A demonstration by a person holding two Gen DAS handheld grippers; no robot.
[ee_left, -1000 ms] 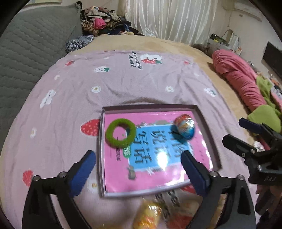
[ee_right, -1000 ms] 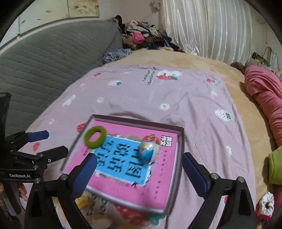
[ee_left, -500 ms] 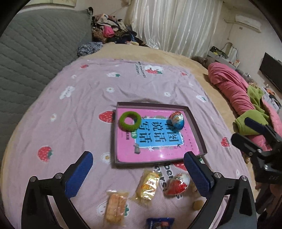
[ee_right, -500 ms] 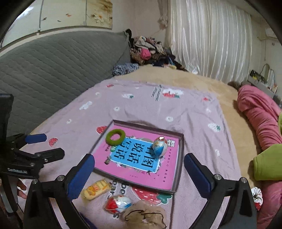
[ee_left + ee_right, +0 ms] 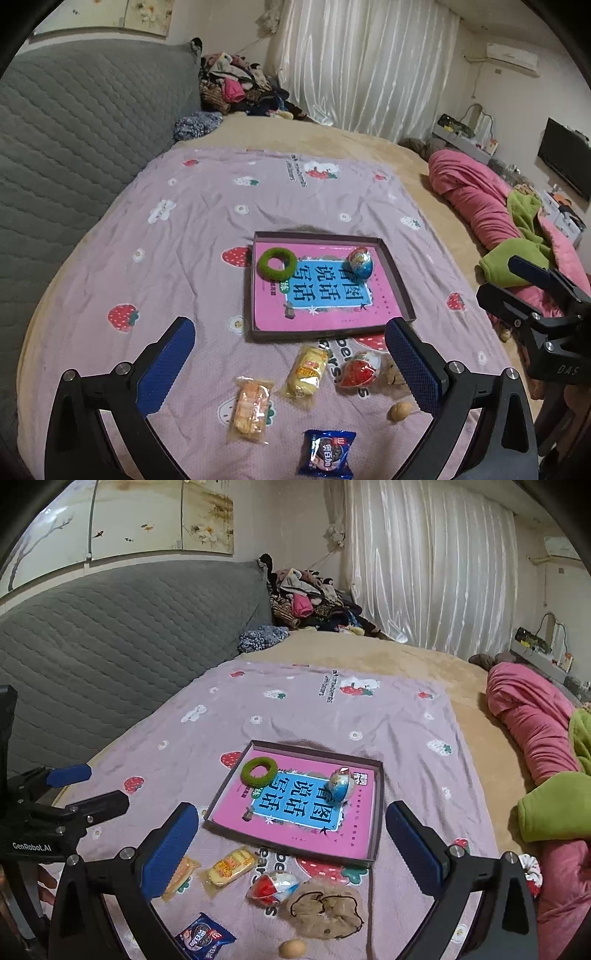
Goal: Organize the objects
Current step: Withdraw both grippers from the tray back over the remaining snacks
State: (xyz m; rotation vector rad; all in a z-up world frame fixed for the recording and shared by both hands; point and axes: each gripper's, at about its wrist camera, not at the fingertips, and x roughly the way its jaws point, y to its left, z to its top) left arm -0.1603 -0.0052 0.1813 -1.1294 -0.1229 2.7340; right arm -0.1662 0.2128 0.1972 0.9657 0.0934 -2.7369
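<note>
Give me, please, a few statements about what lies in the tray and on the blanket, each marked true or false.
1. The green ring lies inside the tray. True.
2. The blue foil egg sits on the blanket outside the tray. False: it is in the tray, on the pink book.
3. The yellow snack packet lies on the blanket, near the tray's front edge. True.
4. The left gripper is clamped on the blue snack packet. False: it is open and empty.
5. The right gripper is open. True.
</note>
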